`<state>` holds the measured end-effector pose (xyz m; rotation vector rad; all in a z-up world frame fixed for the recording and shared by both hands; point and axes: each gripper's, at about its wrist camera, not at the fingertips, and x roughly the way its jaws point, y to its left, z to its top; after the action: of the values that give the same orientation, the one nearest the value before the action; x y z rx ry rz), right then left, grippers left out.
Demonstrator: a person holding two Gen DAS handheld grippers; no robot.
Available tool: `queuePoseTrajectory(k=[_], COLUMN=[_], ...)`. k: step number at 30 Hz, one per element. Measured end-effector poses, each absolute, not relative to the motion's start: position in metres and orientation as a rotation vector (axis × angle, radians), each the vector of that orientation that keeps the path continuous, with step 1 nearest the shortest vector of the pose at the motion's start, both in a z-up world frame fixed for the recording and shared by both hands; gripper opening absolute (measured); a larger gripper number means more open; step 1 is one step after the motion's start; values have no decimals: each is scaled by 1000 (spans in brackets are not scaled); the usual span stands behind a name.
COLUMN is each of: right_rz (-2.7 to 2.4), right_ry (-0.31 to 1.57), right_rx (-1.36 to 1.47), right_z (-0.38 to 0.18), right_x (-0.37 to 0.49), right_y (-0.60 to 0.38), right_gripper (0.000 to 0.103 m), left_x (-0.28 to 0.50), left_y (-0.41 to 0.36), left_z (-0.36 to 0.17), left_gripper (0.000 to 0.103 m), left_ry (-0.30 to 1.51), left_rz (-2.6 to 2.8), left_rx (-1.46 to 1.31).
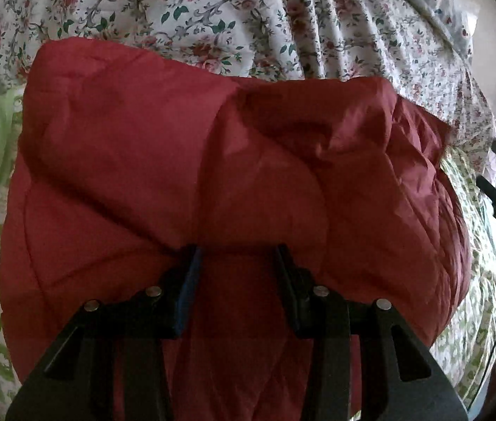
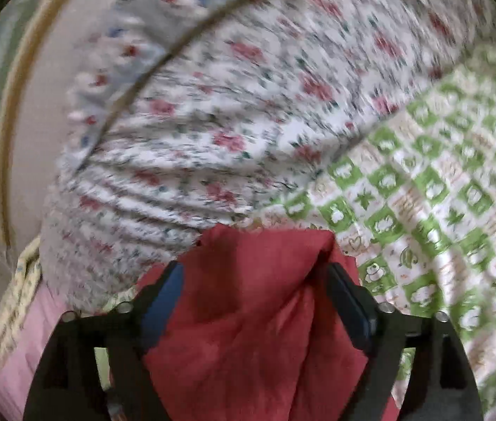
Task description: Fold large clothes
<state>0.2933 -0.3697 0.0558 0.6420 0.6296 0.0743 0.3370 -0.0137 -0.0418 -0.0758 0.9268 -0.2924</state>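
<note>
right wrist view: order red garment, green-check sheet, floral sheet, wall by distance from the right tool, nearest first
1. Red garment: bunched between the fingers of the right tool.
2. Green-check sheet: just past the tips, to the right.
3. Floral sheet: ahead and left, beyond the garment; near edge too close to call against the check sheet.
4. Wall: far left, behind the bedding.

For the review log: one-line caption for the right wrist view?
Right gripper pinching a red quilted garment above green-checked and floral bedding.

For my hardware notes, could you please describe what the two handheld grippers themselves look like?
Both look alike. The left gripper and right gripper have matte black angular frames, two fingers faced with blue pads, and round silver pivot pins at the linkage joints. No cables, markings or sleeves are visible.
</note>
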Motion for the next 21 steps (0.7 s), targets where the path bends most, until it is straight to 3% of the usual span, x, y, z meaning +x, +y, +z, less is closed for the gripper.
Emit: queuePoseTrajectory(k=[9,21], right_rz=[169,45], right_ry=[859,915], right_rx=[87,217], right_z=[10,-20], right_x=[333,399], right_y=[-258,-294], right_gripper=[83,86], left_x=[341,402], left_y=[-10,35], left_z=[-41,-54], left_gripper=[40,40], left_ry=[917,933], left_rz=[-288,-213], left_rx=[-63,-137])
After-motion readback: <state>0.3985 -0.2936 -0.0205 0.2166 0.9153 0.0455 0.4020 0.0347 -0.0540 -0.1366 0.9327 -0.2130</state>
